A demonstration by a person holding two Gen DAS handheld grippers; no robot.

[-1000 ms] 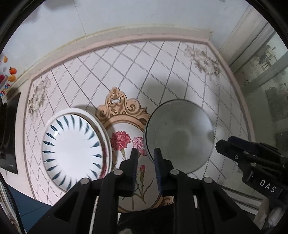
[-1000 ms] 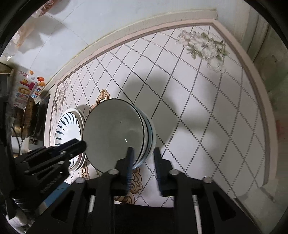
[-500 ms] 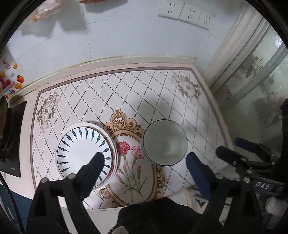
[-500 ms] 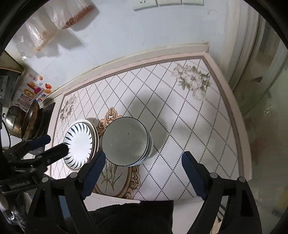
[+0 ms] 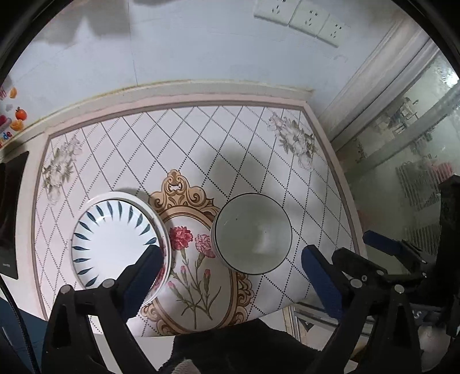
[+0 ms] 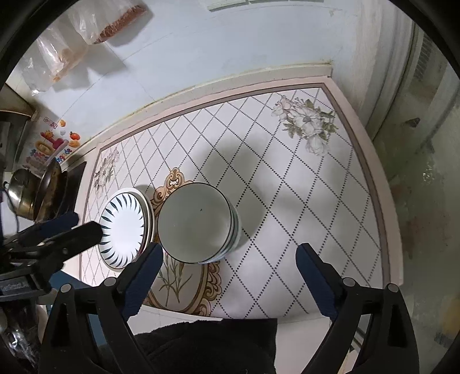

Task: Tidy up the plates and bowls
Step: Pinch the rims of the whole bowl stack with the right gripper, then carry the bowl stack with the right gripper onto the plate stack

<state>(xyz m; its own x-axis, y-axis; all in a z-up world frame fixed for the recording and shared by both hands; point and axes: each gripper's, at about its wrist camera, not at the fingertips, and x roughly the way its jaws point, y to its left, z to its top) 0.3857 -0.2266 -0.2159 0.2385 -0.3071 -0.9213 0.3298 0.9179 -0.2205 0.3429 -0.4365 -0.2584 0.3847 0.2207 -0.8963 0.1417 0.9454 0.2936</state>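
Note:
A stack of pale bowls [image 5: 253, 233] with dark rims stands on the patterned counter mat [image 5: 201, 149], right of the flower medallion. Beside it on the left lies a stack of white plates [image 5: 115, 238] with blue leaf marks. My left gripper [image 5: 230, 253] hangs above both, its jaws opening wide, with nothing held between them. My right gripper [image 6: 230, 249] hovers over the bowl stack [image 6: 195, 221] and the plates [image 6: 123, 227]; its jaws are opening too and grip nothing. Each gripper shows at the edge of the other's view.
A black stove [image 5: 8, 218] with a metal pot [image 6: 23, 195] sits left of the mat. Wall sockets [image 5: 302, 20] and hanging plastic bags [image 6: 72, 37] are on the back wall. A glass door [image 5: 408, 129] stands to the right. The counter's front edge runs just below the medallion.
Both grippers went from nearly shut to wide open and rose away from the counter, so bowls and plates look smaller. The bowl stack and plates have stayed in place.

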